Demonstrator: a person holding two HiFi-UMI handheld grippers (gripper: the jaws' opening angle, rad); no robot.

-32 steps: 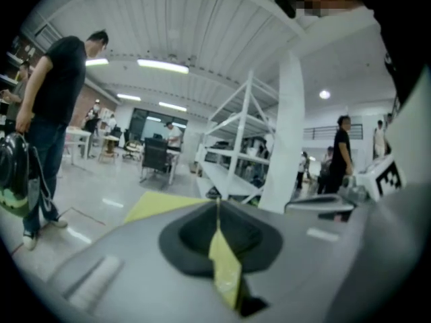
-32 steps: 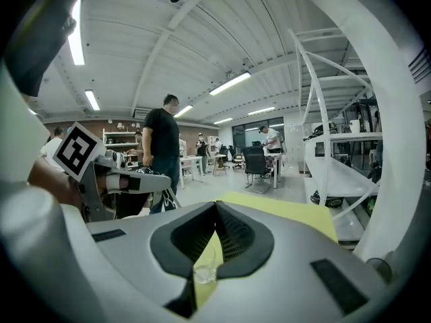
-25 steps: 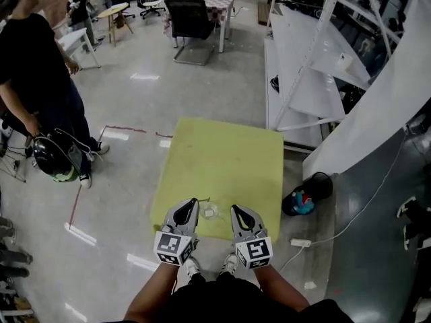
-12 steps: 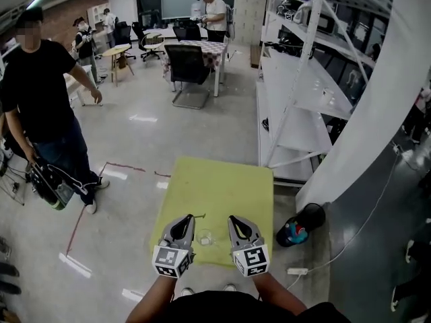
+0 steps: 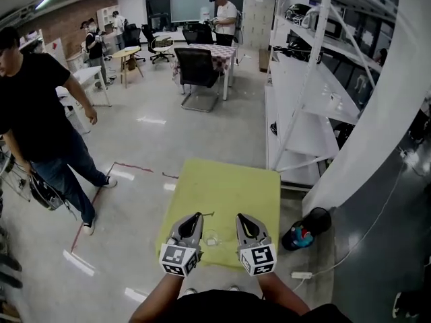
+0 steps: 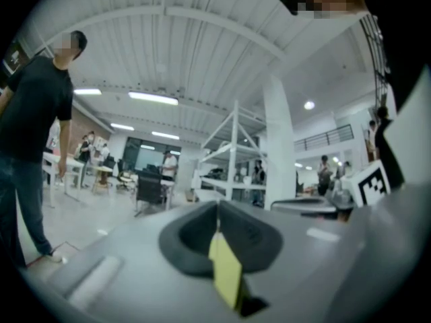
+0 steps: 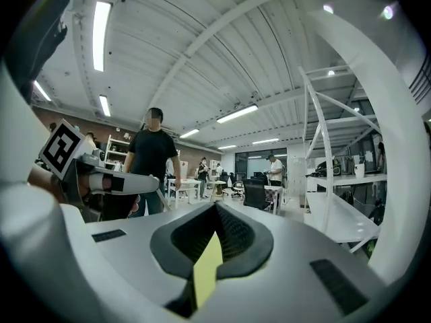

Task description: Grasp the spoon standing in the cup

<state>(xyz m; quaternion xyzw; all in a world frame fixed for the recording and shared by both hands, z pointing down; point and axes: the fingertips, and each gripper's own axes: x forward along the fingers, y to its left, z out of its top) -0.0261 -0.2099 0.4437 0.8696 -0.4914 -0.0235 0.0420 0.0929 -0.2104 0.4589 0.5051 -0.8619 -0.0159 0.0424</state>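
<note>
Head view is showing the left gripper point(image 5: 194, 219) and the right gripper point(image 5: 242, 221) hanging side by side at the near edge of a yellow-green square table top point(image 5: 232, 190), each with its marker cube nearest the person. Between their tips a small clear glass cup point(image 5: 211, 238) is standing on the table's near edge, apart from both grippers; a thin dark line point(image 5: 205, 214) slanting up from it to the far left is probably the handle of the spoon, though it is too small to be sure. In the left gripper view the left gripper point(image 6: 217, 214) is holding its jaws clenched together with nothing between them, and in the right gripper view the right gripper point(image 7: 217, 210) is doing the same. On the floor right of the table a black bag point(image 5: 306, 222) is lying open beside a broad white column point(image 5: 377, 126). Farther left a person in a black T-shirt point(image 5: 37, 113) is walking. White metal shelving point(image 5: 306, 93) is running along the right, with a black office chair point(image 5: 199, 69) at a checked-cloth table point(image 5: 225, 51) beyond.
</note>
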